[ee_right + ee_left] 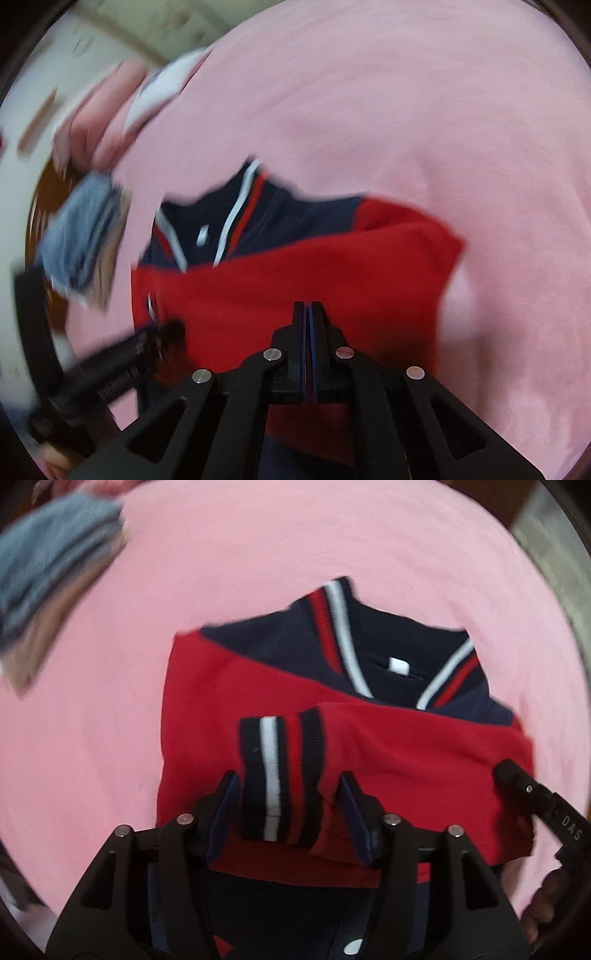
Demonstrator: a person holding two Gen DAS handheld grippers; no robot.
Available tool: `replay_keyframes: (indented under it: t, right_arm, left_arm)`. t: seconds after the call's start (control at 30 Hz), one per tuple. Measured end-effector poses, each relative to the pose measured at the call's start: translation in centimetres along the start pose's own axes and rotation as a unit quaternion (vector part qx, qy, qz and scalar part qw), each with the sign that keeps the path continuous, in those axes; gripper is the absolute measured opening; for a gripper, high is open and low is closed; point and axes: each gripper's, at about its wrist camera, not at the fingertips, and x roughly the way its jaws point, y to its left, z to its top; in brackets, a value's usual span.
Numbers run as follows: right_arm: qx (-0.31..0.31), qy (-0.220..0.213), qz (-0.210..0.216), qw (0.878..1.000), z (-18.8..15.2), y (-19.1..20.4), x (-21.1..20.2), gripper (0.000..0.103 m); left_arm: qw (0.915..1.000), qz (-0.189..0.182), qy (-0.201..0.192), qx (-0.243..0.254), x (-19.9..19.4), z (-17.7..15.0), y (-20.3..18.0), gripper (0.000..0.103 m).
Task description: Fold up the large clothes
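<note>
Left gripper (288, 805) jaws spread around striped cuff (279, 775) of red jacket (406, 760); right gripper (309, 317) jaws pressed together, empty. Risk: folded sleeve springing back once released.

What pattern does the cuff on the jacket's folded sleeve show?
The cuff is dark navy ribbing with one white and one red stripe, clearest in the left wrist view.

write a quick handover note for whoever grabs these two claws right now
Left claw: open, its pads stand either side of the striped cuff without pressing on it.
Right claw: shut, nothing in it, over the red body of the jacket.
Jacket lies on the pink cover, collar away from you, both sleeves folded across the front.
Folded blue cloth lies off to the far left.
Left: probably fold the bottom up toward the collar, then set it aside.
</note>
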Motion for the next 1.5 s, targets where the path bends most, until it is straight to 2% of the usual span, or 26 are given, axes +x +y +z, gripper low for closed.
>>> replay_keyframes:
  t: [0.07,0.1,0.17,0.23,0.3,0.4,0.53,0.6,0.73,0.8,0.93,1.17,1.27,1.33,1.47,1.5]
  right_arm:
    - [-0.004,-0.014,0.005,1.0,-0.2,-0.4,-1.3,0.002]
    - [-0.016,-0.021,-0.013,1.0,-0.5,-0.3,-1.8,0.002]
    - [-0.055,-0.049,-0.102,0.992,-0.9,0.1,-3.3,0.002]
    - [-0.06,-0.074,-0.132,0.987,-1.6,-0.2,-5.4,0.003]
    - [-0.039,-0.078,-0.134,0.987,-2.2,-0.7,-6.9,0.018]
    - [-0.022,-0.088,-0.133,0.987,-4.4,-0.6,-10.1,0.034]
    - [-0.037,-0.103,-0.148,0.983,-9.0,0.8,-14.7,0.056]
    - [-0.045,-0.103,-0.152,0.982,-11.5,2.5,-15.8,0.071]
    - [-0.04,-0.111,-0.151,0.981,-16.7,4.7,-18.5,0.086]
    - [-0.038,-0.109,-0.152,0.982,-19.1,6.1,-18.1,0.089]
    - [-0.034,-0.092,-0.146,0.984,-23.7,7.0,-18.3,0.09]
    - [-0.013,-0.025,-0.135,0.99,-30.2,5.3,-16.5,0.09]
    - [0.01,0.009,-0.159,0.987,-32.5,3.6,-15.5,0.09]
    - [0.033,0.034,-0.157,0.986,-33.9,2.0,-14.9,0.09]
    - [0.081,0.032,-0.131,0.987,-34.9,-0.6,-14.5,0.089]
    - [0.084,0.027,-0.123,0.988,-35.0,-1.0,-14.5,0.086]
  left_arm:
    - [0.9992,-0.03,-0.001,-0.028,-0.2,-0.3,1.1,0.055]
    - [0.9986,-0.04,-0.004,-0.033,-0.4,-0.5,1.3,0.055]
    - [0.9981,-0.051,-0.02,-0.03,-1.0,-1.1,1.6,0.055]
    - [0.9981,-0.053,-0.028,-0.018,-1.6,-1.5,2.0,0.055]
    - [0.9983,-0.045,-0.036,-0.004,-2.4,-2.0,2.5,0.055]
    - [0.9976,-0.033,-0.057,0.021,-4.8,-3.2,3.6,0.055]
    - [0.9958,-0.037,-0.069,0.047,-7.5,-3.6,6.4,0.055]
    - [0.9956,-0.034,-0.072,0.05,-8.7,-3.7,7.9,0.056]
    - [0.9953,-0.021,-0.071,0.062,-11.5,-6.8,10.4,0.068]
    - [0.9956,-0.029,-0.066,0.059,-12.7,-8.5,11.5,0.073]
    - [0.9965,-0.052,-0.046,0.047,-14.5,-12.7,14.4,0.078]
    - [0.9981,-0.034,0.022,0.047,-11.6,-19.1,17.6,0.08]
    - [0.9982,-0.026,0.042,0.034,-9.6,-20.7,18.8,0.08]
    - [0.9975,-0.031,0.058,0.027,-8.2,-21.3,19.4,0.08]
    - [0.9962,-0.051,0.064,0.028,-6.5,-21.8,19.8,0.08]
    - [0.9961,-0.055,0.064,0.028,-6.2,-21.8,19.8,0.08]
